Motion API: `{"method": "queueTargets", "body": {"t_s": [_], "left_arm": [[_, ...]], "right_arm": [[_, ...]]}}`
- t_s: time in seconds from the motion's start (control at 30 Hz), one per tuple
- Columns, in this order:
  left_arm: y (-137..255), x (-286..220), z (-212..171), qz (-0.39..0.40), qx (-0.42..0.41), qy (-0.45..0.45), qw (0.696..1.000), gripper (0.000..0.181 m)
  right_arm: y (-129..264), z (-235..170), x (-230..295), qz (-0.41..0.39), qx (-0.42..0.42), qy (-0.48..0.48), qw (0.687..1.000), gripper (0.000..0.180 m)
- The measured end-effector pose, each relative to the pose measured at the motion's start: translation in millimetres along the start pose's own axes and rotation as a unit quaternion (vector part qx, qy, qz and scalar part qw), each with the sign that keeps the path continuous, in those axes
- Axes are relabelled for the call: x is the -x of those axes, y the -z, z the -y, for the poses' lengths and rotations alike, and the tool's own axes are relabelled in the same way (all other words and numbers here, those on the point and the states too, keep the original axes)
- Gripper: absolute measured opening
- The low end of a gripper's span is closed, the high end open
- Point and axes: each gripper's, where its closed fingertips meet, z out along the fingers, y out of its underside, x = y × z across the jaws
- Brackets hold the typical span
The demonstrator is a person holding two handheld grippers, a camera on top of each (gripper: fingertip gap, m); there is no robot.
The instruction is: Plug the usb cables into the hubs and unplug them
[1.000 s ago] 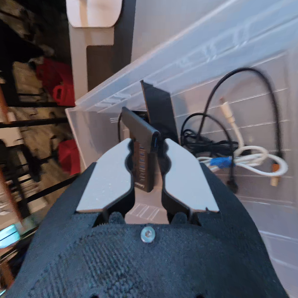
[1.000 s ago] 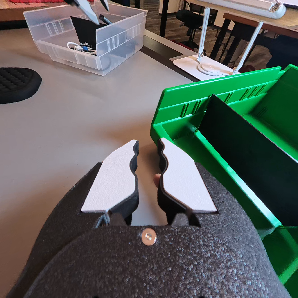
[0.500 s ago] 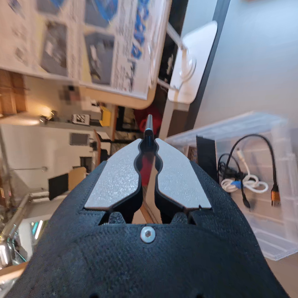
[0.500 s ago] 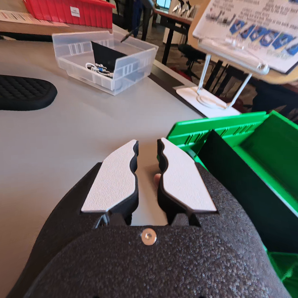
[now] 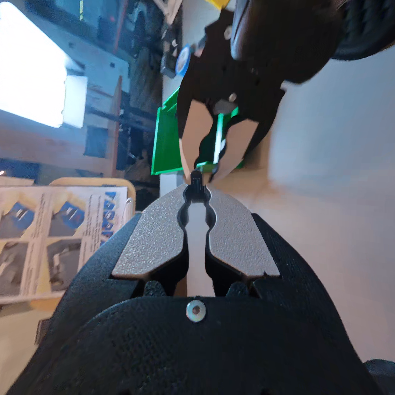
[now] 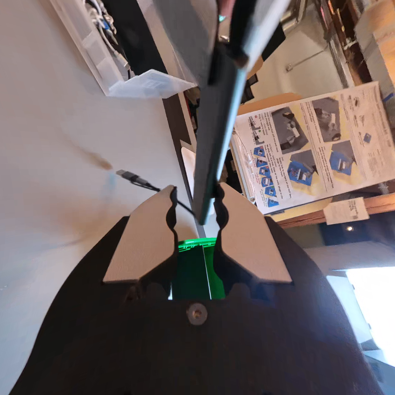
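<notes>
1. The left hand-held gripper (image 5: 197,188) pinches the narrow end of the dark hub (image 5: 196,181) at its very tips; seen end-on in the left wrist view, the hub is only a small black block.
2. The right wrist view shows what the left does not: the hub (image 6: 215,136) as a long, slim dark slab, reaching from the top of the frame down between the right hand-held gripper's fingers.
3. The right hand-held gripper (image 6: 195,193) is spread, with the hub's lower end in the gap, close against the right-side finger (image 6: 241,230); whether it touches is unclear.
4. A thin black cable (image 6: 168,193) leaves the hub's end and ends in a USB plug (image 6: 130,176) hanging free above the pale desk (image 6: 53,149).
5. In the left wrist view the right hand-held gripper (image 5: 204,168) faces the left one, tips just beyond the hub.
6. A green bin (image 5: 165,136) lies behind it; the right wrist view shows the bin (image 6: 192,244) between its fingers.
7. Only the right wrist view shows the clear bin (image 6: 149,86) with cables, and a printed sheet (image 6: 320,145).
</notes>
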Motion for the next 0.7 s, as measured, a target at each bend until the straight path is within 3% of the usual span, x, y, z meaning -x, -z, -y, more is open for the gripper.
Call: {"method": "queueTargets", "body": {"t_s": [0.03,0.13,0.27,0.33,0.5,0.6,0.7], "left_arm": [[-4,-8,7,-0.018,-0.016,-0.001,1.0,0.011],[-4,-19,35,-0.056,-0.124,0.042,0.99,0.012],[8,-13,47,-0.088,-0.252,0.166,0.949,0.027],[4,-21,30,-0.123,-0.251,0.196,0.94,0.036],[-16,-39,-14,-0.149,-0.232,0.234,0.932,0.031],[-27,-49,-20,-0.163,-0.225,0.259,0.925,0.03],[-36,-68,-15,-0.169,-0.201,0.211,0.942,0.028]], "right_arm": [[-1,-1,3,-0.008,-0.006,0.01,1.0,0.02],[7,5,17,0.035,-0.067,-0.054,0.996,0.014],[29,20,17,0.1,-0.189,-0.224,0.951,0.011],[41,29,11,0.122,-0.248,-0.295,0.915,0.011],[60,44,4,0.171,-0.324,-0.357,0.859,0.011],[62,48,16,0.189,-0.331,-0.338,0.861,0.011],[60,53,31,0.204,-0.329,-0.321,0.864,0.011]]}}
